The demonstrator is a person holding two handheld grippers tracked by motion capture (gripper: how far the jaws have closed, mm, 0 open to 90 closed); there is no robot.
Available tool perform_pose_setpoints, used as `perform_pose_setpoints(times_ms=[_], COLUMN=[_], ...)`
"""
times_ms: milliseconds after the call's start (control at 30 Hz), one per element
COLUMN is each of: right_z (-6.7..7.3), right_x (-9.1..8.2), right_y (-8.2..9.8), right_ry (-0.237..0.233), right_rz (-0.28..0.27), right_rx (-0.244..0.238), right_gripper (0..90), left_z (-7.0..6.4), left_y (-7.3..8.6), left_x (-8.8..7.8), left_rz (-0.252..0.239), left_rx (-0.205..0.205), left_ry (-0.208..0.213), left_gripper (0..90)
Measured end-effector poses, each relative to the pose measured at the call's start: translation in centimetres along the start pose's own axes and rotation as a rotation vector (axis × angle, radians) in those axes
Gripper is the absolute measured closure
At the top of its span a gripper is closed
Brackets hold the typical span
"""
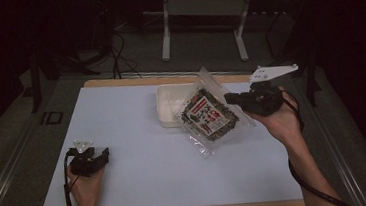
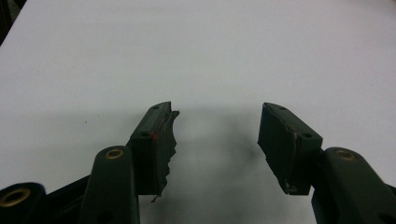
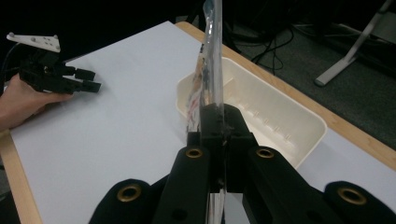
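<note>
At the near left of the worktop (image 1: 142, 177) the left tongs (image 1: 106, 155) rest low in the person's left hand (image 1: 85, 189), pointing right; their jaws stand spread wide with only bare white surface between them, and the pads (image 2: 156, 144) look frayed along their inner edges; from the right gripper view these tongs (image 3: 91, 80) lie well apart from everything else. Toward the far middle a white tray (image 1: 168, 104) sits on the worktop, its long side running near to far; just to its right, and partly in front of it, hangs a clear bag (image 1: 209, 113) with a dark, printed packet inside, lifted off the surface and tilted. At the right the right tongs (image 1: 231, 99), held in the right hand (image 1: 280, 119), are pressed together on the bag's right edge; in the right gripper view the bag (image 3: 212, 56) rises edge-on from between the closed jaws, with the tray (image 3: 280, 116) just beyond it.
</note>
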State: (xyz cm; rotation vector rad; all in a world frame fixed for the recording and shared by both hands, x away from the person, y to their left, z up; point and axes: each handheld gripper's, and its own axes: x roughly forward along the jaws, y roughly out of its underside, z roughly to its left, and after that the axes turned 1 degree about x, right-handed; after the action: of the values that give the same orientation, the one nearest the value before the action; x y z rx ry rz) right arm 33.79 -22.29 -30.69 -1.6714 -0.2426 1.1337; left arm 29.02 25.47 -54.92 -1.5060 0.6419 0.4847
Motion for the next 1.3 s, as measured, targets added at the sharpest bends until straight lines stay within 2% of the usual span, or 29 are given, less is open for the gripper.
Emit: perform_pose_setpoints(times_ms=[467, 967, 1300], right_z=[-1.0, -2.5, -3.5], right_x=[-1.4, -1.8, -1.5], right_y=[-1.7, -3.8, -4.8], right_ry=[0.045, 0.111, 0.134], right_rz=[-0.023, -0.026, -0.037], right_rx=[-0.022, -0.039, -0.026], right_gripper=[89.6, 89.6, 89.6], left_z=[0.0, 0.0, 0.0], left_y=[0.0, 0.0, 0.0], left_x=[0.0, 0.0, 0.0], left_rz=[0.002, -0.001, 0.000], left_rx=[0.000, -0.003, -0.001], left_ry=[0.000, 0.001, 0.002], left_gripper=[45.3, 45.3, 45.3])
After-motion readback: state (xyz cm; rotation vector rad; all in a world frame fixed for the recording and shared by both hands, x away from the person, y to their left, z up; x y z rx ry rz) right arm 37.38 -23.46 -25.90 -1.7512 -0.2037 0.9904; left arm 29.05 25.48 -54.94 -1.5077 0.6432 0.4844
